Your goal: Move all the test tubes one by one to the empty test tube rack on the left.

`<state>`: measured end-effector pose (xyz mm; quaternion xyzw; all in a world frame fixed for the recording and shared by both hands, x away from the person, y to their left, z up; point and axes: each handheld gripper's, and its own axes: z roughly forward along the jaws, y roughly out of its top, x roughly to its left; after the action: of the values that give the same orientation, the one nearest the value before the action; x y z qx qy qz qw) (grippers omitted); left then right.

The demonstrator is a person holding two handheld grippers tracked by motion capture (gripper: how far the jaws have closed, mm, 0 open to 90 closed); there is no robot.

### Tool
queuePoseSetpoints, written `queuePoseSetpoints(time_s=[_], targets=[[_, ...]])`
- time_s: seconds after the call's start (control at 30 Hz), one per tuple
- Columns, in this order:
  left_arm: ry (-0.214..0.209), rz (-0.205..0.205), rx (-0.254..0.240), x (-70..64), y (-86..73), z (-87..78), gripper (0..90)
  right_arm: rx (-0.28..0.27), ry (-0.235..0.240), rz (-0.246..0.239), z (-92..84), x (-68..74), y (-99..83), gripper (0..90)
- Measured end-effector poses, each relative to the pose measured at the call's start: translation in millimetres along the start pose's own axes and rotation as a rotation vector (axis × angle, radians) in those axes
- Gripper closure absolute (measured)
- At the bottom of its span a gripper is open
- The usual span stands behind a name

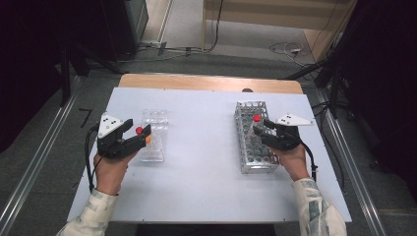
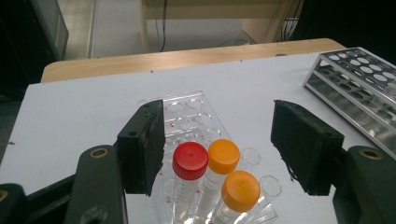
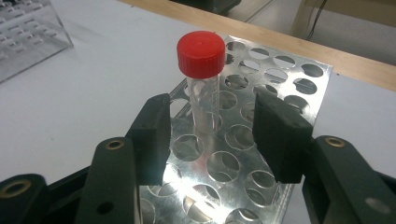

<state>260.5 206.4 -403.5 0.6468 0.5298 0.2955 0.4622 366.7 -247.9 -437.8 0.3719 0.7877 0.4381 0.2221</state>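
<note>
Tubes here are light, stiff clear plastic, slick on the barrel, ridged at the cap. My right claw (image 3: 210,135) stands released around a red-capped tube (image 3: 201,79) upright in the metal rack (image 3: 275,74), pads clear; I'd pinch just under the cap. My left claw (image 2: 219,154) hangs released over three capped tubes (image 2: 212,172) at the clear tray (image 2: 187,112), nine o'clock on the table (image 1: 206,172).

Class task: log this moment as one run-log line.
left tool: open, over capped tubes in clear tray | right tool: open, behind red-capped tube standing in metal rack
</note>
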Motion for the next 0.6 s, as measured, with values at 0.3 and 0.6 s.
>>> queuePoseSetpoints(time_s=[0.3,0.6], targets=[[0.002,0.001,0.002,1.0,-0.7,-0.7,35.5,0.011,0.015,-0.026,10.7,-3.1,2.7,52.5],[0.001,0.003,0.005,0.5,-0.8,-0.1,35.5,0.025,0.051,-0.037,17.7,-5.3,4.5,61.1]])
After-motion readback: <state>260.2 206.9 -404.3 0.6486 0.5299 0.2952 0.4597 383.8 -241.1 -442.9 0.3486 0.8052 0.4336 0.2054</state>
